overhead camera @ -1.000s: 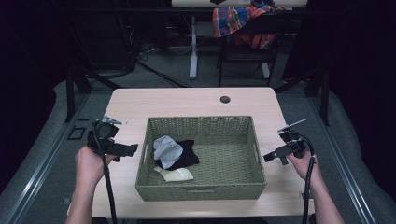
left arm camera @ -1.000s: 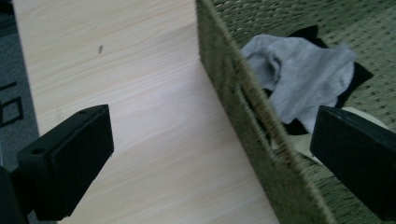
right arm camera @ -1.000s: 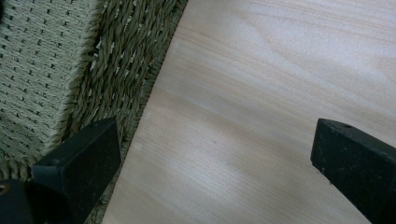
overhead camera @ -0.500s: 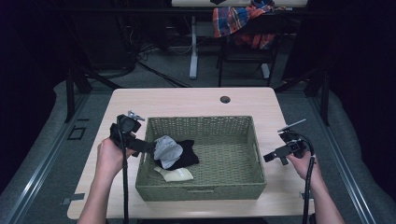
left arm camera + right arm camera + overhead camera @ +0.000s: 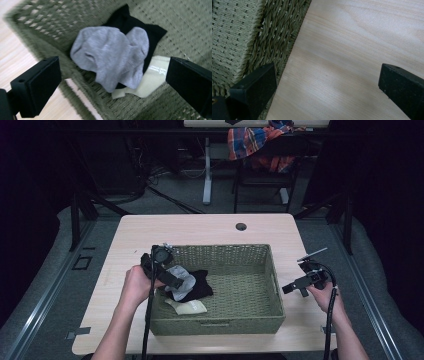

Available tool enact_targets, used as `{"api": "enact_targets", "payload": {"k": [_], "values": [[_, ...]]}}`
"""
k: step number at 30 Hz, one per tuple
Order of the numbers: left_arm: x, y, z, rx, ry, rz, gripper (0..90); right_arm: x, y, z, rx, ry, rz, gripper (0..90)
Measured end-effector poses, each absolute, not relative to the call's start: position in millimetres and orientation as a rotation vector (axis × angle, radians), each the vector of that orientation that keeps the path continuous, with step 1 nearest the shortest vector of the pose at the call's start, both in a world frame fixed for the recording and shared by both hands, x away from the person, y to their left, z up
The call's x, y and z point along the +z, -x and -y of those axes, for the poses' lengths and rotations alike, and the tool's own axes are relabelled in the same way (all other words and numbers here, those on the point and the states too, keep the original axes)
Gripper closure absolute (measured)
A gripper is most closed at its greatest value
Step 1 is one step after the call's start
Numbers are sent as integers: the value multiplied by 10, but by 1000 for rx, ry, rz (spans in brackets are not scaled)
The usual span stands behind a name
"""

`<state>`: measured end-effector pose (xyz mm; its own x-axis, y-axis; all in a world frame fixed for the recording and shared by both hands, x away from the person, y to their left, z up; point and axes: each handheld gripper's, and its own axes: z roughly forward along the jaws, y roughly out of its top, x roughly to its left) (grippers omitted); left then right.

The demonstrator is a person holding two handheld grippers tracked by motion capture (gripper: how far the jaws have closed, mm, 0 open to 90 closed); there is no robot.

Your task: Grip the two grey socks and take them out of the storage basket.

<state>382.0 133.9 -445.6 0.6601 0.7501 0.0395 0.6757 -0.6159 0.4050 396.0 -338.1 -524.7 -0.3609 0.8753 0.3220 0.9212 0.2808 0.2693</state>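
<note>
A green woven basket (image 5: 272, 275) stands in the middle of the wooden table. In its left end lie a grey sock (image 5: 182, 281) (image 5: 112, 55), a black cloth (image 5: 200, 285) (image 5: 152, 32) under it and a cream piece (image 5: 189, 307) (image 5: 147, 80) nearer the front. My left gripper (image 5: 175, 282) (image 5: 112, 85) reaches over the basket's left rim, open, its jaws spread wide just above the grey sock. My right gripper (image 5: 287, 289) (image 5: 327, 87) hovers open over bare table to the right of the basket, close to its right wall (image 5: 269, 35).
A dark round grommet (image 5: 241, 226) sits near the table's far edge. Bare tabletop (image 5: 200, 227) lies behind the basket and on both sides of it. Beyond the table stand dark frames and a chair with plaid cloth (image 5: 255, 140).
My left gripper has moved right from the table's left side, over the basket's rim, down toward the grey sock. The right gripper has stayed where it was.
</note>
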Motion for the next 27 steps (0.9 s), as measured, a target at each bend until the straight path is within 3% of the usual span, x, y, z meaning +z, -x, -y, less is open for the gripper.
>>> {"api": "enact_targets", "payload": {"k": [2, 4, 6, 14, 20, 24, 27], "values": [[-4488, -3836, -1305, 277, -2558, -1111, 121, -5247, -3958, 3379, -636, 1711, 2421, 14], [-4528, -3843, -1270, 260, -2579, -1100, 170, -5257, -3951, 3370, -656, 1731, 2409, 14], [-4558, -3845, -1243, 261, -2604, -1085, 296, -5258, -3948, 3365, -658, 1741, 2407, 14], [-4651, -3879, -1175, 262, -2660, -1087, 525, -5257, -3950, 3363, -652, 1737, 2406, 14], [-4694, -3897, -1110, 263, -2690, -1071, 760, -5252, -3954, 3378, -649, 1722, 2409, 14], [-4676, -3890, -1095, 278, -2692, -1060, 837, -5254, -3950, 3376, -656, 1734, 2407, 14], [-4647, -3889, -1105, 273, -2686, -1055, 847, -5257, -3950, 3376, -666, 1731, 2411, 14]]}}
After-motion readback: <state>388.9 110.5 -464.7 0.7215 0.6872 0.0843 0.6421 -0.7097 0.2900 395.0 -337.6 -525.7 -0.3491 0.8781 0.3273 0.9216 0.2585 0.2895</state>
